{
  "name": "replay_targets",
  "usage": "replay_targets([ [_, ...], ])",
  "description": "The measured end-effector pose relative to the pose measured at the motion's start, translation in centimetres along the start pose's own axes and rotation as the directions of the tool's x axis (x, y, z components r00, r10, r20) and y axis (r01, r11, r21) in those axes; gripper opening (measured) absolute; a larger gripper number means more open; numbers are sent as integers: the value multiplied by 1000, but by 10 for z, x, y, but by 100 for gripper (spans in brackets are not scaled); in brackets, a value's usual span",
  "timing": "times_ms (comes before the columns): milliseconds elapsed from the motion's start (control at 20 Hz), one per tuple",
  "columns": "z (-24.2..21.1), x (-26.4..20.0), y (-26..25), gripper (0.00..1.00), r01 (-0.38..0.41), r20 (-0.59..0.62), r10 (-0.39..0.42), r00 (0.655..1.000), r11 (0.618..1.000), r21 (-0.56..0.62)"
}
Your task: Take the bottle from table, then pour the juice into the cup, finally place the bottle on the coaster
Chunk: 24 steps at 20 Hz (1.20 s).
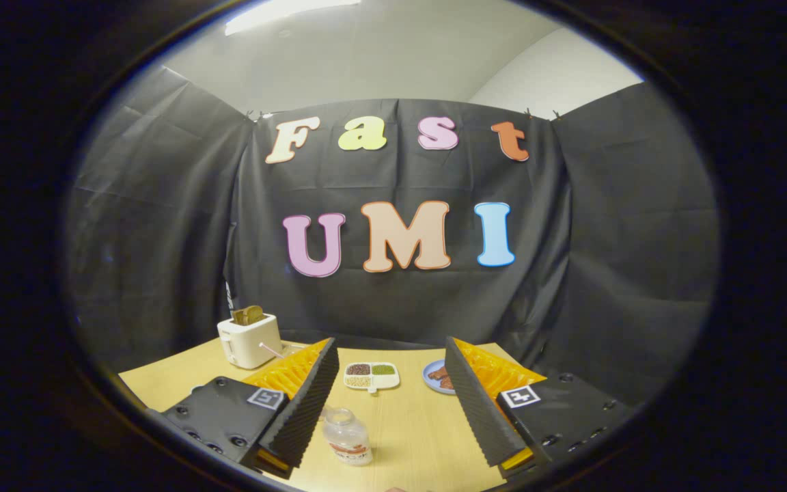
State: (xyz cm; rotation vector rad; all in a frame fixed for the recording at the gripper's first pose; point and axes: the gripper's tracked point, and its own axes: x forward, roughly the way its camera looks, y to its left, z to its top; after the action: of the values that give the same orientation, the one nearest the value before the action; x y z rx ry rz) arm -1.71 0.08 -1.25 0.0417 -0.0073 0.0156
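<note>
A small clear bottle [346, 436] with no cap and a red-and-white label stands upright on the wooden table [414, 424]. It sits low between my two fingers, closer to the left finger [305, 403], with a gap to the right finger [475, 403]. My gripper [388, 372] is open and holds nothing; its fingertips reach beyond the bottle, above the table.
Beyond the fingers a white divided tray [371, 375] holds brown, yellow and green fillings. To its right lies a blue plate [437, 377] with brown pieces. A white toaster [250, 338] with toast stands at the back left, near the black cloth wall.
</note>
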Motion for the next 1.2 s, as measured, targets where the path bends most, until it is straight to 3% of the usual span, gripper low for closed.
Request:
replay_targets([
  [550, -114, 5, 34, 97, -96, -137, 103, 985, 994, 54],
  [1200, -235, 22, 60, 97, -128, -282, 150, 948, 987, 95],
])
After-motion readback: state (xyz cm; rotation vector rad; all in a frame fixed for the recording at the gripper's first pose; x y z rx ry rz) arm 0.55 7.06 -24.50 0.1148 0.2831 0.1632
